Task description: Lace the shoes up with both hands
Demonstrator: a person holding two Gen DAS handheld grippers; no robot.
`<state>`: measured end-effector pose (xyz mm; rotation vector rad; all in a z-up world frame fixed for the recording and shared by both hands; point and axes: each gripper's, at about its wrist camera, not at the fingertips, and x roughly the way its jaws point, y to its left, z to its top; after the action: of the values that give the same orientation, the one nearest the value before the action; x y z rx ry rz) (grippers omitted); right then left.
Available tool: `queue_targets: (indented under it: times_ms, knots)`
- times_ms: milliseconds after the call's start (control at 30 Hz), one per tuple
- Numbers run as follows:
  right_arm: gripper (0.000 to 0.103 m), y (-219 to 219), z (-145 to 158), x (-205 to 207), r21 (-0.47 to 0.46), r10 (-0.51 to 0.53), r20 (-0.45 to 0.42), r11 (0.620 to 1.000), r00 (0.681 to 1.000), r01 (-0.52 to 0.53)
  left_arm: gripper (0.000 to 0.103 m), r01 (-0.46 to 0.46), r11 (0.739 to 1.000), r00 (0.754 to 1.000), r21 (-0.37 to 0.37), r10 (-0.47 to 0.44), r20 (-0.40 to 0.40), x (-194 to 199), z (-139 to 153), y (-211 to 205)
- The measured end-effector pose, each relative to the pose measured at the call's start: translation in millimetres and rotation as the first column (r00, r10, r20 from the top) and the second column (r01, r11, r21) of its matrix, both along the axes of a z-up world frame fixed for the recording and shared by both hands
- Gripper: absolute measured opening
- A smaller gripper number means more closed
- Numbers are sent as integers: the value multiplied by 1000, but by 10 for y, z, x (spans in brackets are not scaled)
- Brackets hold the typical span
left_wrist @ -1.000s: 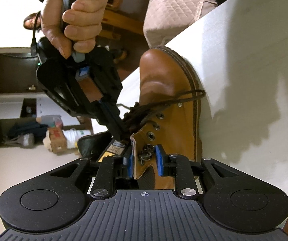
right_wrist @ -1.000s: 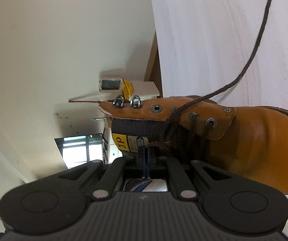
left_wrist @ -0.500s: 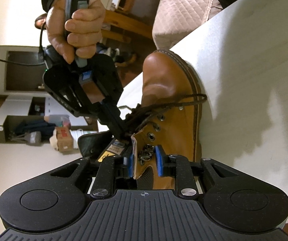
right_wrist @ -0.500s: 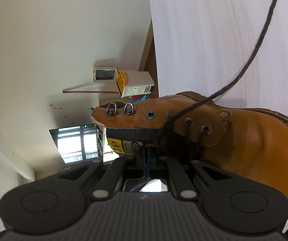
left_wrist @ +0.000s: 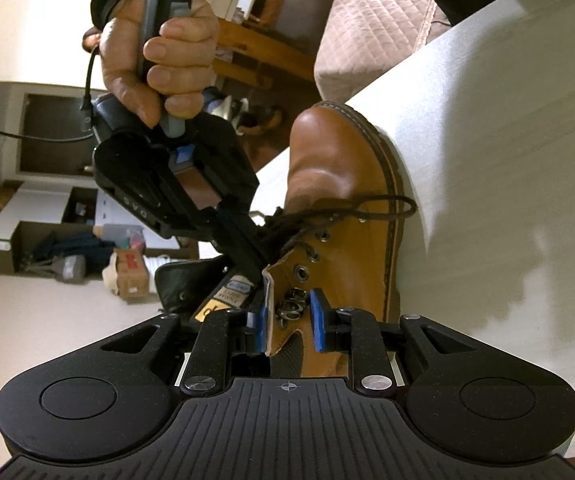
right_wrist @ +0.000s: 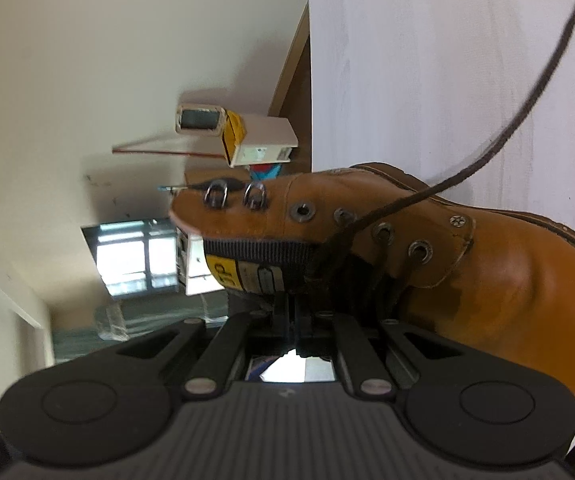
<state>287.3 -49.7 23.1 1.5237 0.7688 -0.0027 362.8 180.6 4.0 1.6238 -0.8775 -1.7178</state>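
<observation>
White tabletop carries a tan leather boot, toe pointing away from the left wrist camera; cardboard boxes and clutter lie on the floor beyond. Compared with a second ago, the right hand and its tool sit slightly higher and more upright in the left view, while the boot has barely shifted; in the right view the boot appears a little larger and its ankle end tipped further up. The left gripper stands at a narrow opening, its blue pads straddling the upper eyelet flap with the metal lace hooks between them; the far pad shows a gap, so a firm grip cannot be confirmed. The right gripper, fist wrapped round its handle, angles down into the boot's throat with fingers pressed together beside the tongue label. A dark lace runs from the eyelets up across the tabletop.
</observation>
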Motion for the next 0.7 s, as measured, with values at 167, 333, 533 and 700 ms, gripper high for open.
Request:
queue_targets:
  times_ms: [167, 333, 533, 700]
  knots:
    - [3, 46, 31, 26, -32, 29, -6, 999, 1000, -29, 23, -30, 1000, 999, -1, 30, -11, -28, 6, -20]
    - [4, 100, 45, 18, -62, 46, 1, 997, 999, -46, 27, -122, 992, 991, 12, 122, -61, -103, 51, -122]
    - [5, 53, 76, -19, -68, 57, 6, 996, 998, -56, 37, -350, 934, 895, 72, 356, -270, -165, 313, -258]
    - [6, 2, 114, -16, -87, 78, 10, 993, 997, -77, 42, -566, 817, 718, 107, 553, -422, -182, 528, -226]
